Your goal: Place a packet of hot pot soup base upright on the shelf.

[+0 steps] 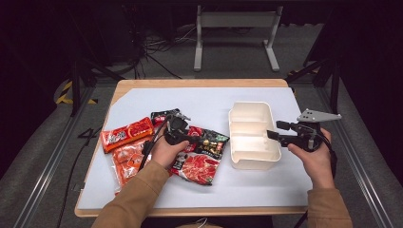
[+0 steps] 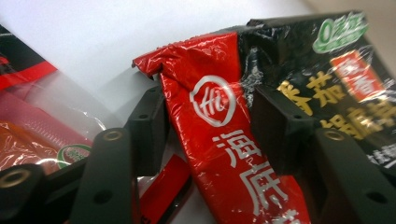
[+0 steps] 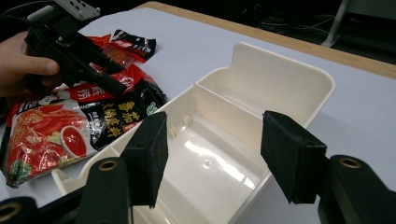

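Observation:
A red and black noodle packet [image 1: 202, 161] lies on the white mat, left of a white two-compartment container [image 1: 252, 104]. My left gripper [image 1: 197, 140] is low over the packet's top edge. In the left gripper view, the packet's red strip [image 2: 219, 140] rises between the jaws of my left gripper [image 2: 205, 126], which stand close on either side without clearly pressing it. My right gripper [image 1: 272, 135] hovers at the container's right rim. It is open [image 3: 212, 154], with nothing between its jaws, looking into the container [image 3: 280, 70]. The packet [image 3: 51, 130] and left gripper [image 3: 116, 86] appear beyond it.
Left of the held hand lie an orange-red packet [image 1: 127, 134], another red packet [image 1: 126, 164] partly under the sleeve, and a small black packet [image 1: 164, 115]. The white mat [image 1: 199, 99] covers a wooden table [image 1: 199, 83]. Dark floor and a metal stand lie beyond.

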The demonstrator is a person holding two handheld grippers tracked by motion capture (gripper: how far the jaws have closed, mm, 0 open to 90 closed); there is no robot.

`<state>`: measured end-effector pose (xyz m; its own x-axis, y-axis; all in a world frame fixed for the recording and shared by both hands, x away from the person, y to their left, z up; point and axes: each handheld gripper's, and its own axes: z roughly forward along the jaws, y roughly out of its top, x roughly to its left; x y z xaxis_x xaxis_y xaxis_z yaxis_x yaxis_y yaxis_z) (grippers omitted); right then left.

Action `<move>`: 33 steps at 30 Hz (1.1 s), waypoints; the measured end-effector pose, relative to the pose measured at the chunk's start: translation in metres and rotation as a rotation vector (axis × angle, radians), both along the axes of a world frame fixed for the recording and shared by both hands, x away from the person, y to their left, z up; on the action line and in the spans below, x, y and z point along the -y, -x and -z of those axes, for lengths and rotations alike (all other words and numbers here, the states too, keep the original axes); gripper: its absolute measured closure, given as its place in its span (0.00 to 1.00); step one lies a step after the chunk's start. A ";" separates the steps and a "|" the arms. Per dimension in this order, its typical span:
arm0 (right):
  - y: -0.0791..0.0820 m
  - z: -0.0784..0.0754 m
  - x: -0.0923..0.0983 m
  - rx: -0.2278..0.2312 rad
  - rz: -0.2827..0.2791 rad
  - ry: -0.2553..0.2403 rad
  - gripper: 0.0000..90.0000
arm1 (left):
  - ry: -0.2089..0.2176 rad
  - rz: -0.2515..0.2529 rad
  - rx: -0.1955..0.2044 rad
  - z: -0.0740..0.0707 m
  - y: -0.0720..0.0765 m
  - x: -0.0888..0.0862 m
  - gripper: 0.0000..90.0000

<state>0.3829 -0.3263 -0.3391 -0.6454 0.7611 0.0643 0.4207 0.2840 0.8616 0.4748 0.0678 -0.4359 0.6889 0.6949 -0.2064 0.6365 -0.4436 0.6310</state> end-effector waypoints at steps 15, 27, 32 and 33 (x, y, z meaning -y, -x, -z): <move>0.000 0.001 -0.001 -0.007 -0.014 0.003 0.53 | 0.066 -0.034 0.017 -0.014 0.006 -0.013 0.92; 0.003 -0.003 0.000 0.005 -0.018 -0.005 0.56 | 0.271 -0.002 0.138 -0.054 0.029 -0.037 0.97; 0.004 -0.005 -0.002 0.011 -0.024 -0.006 0.57 | 0.288 0.025 0.239 -0.078 0.048 -0.038 0.98; 0.004 -0.006 -0.002 0.014 -0.027 -0.010 0.57 | 0.296 0.033 0.253 -0.082 0.051 -0.037 0.98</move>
<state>0.3786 -0.3242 -0.3332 -0.6669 0.7425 0.0629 0.4010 0.2864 0.8702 0.4237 0.1053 -0.3535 0.7647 0.6073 -0.2155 0.4329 -0.2366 0.8698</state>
